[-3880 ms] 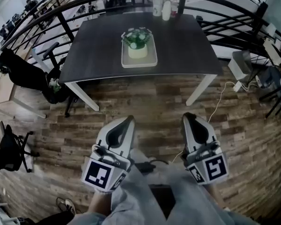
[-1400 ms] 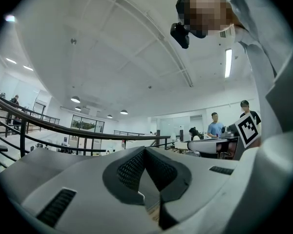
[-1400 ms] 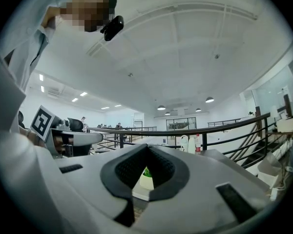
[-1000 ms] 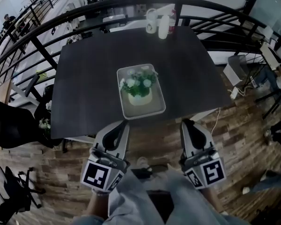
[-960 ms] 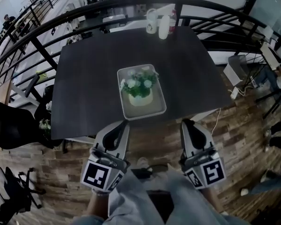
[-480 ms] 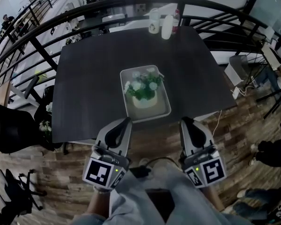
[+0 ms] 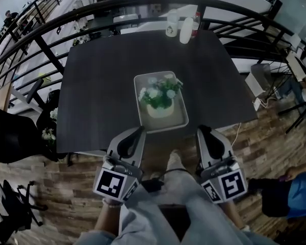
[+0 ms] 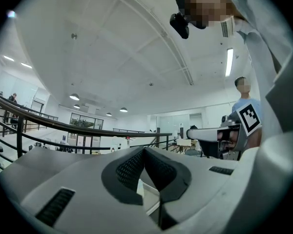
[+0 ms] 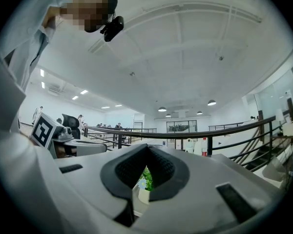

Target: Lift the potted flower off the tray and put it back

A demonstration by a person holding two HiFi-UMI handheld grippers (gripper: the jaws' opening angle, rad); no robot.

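A dark table stands on wood-plank floor, with a curved black railing arcing from 10 to 2 o'clock. A black office chair sits at 9 o'clock.

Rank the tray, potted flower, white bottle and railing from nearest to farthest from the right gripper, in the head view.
1. Tray: its near rim, just up-left of the right gripper.
2. Potted flower: in the tray's middle.
3. White bottle: far edge of the table.
4. Railing: beyond the table.
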